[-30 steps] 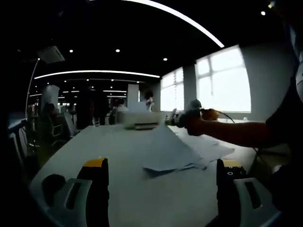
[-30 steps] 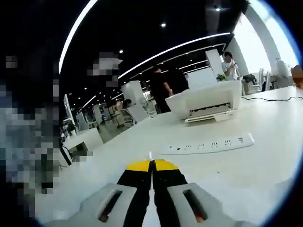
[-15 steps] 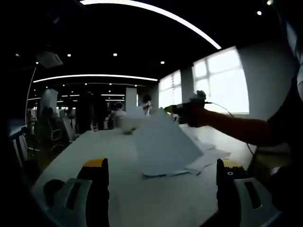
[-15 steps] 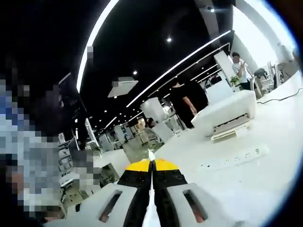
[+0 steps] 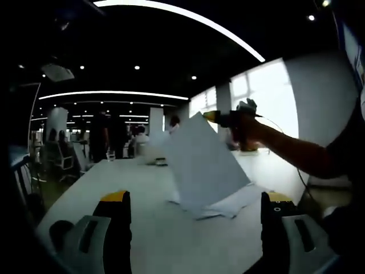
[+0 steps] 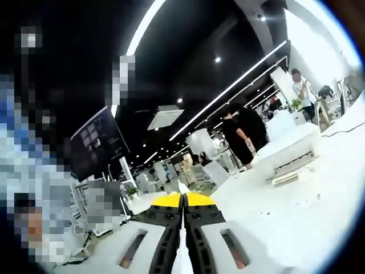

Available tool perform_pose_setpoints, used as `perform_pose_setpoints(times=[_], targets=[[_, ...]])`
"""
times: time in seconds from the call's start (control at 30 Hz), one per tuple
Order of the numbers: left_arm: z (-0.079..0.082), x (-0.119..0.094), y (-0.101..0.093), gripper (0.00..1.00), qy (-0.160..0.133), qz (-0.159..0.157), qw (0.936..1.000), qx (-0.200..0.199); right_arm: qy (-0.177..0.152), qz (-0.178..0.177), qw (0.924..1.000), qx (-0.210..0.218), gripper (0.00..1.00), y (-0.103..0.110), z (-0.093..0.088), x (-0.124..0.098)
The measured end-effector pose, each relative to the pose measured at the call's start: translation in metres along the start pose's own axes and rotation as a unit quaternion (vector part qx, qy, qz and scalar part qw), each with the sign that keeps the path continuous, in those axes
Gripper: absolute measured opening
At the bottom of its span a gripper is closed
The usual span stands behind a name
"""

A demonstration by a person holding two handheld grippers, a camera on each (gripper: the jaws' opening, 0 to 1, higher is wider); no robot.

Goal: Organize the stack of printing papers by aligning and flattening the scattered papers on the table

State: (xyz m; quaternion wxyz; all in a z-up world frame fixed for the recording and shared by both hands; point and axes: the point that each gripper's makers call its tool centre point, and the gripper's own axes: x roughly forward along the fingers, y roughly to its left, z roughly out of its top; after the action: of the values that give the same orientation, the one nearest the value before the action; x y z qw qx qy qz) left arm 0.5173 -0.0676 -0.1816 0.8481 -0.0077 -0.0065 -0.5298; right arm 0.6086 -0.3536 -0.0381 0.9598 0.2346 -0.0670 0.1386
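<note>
While the right tongs [image 6: 183, 197] are clenched on the edge of a sheet [image 5: 199, 160], whose thin white edge shows between their yellow tips in the right gripper view, the left tongs [image 5: 197, 208] stand released, jaws wide apart and low over the counter [image 5: 142, 228]. In the left gripper view the right tongs [image 5: 214, 116] appear at upper right, carried by the person's hand [image 5: 248, 128], and the sheet hangs from them, tilted, with its lower corner down among the remaining papers [image 5: 228, 202]. Holding one sheet by its top edge probably lets it hang straight so it can be set squarely on the others. The loose papers lie fanned and overlapping on the counter between the left jaws, toward the right one, not yet squared. The released left tongs seem positioned to steady or press the pile once the sheet is lowered. Beyond, in the right gripper view, a printer [image 6: 288, 157] sits on the counter, with people [image 6: 242, 137] standing behind it.
</note>
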Motion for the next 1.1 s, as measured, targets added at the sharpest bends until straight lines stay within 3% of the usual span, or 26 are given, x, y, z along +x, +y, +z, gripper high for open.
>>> perform_pose_setpoints(times=[0.37,0.67,0.97,1.1], targets=[[0.008,0.004,-0.003,0.97,-0.002,-0.001,1.0000,-0.001,0.002,0.057,0.9982,0.019,0.00,0.046,0.009,-0.008],[0.015,0.008,-0.008,0.97,-0.011,-0.006,0.9999,-0.003,0.007,0.119,0.9918,0.047,0.00,0.090,0.016,-0.015],[0.020,0.008,-0.003,0.97,-0.020,-0.001,0.9998,-0.008,0.022,0.159,0.9867,-0.024,0.00,0.145,0.014,-0.022],[0.022,0.009,-0.003,0.97,-0.025,-0.003,0.9996,-0.010,0.023,0.180,0.9832,-0.022,0.00,0.162,0.016,-0.026]])
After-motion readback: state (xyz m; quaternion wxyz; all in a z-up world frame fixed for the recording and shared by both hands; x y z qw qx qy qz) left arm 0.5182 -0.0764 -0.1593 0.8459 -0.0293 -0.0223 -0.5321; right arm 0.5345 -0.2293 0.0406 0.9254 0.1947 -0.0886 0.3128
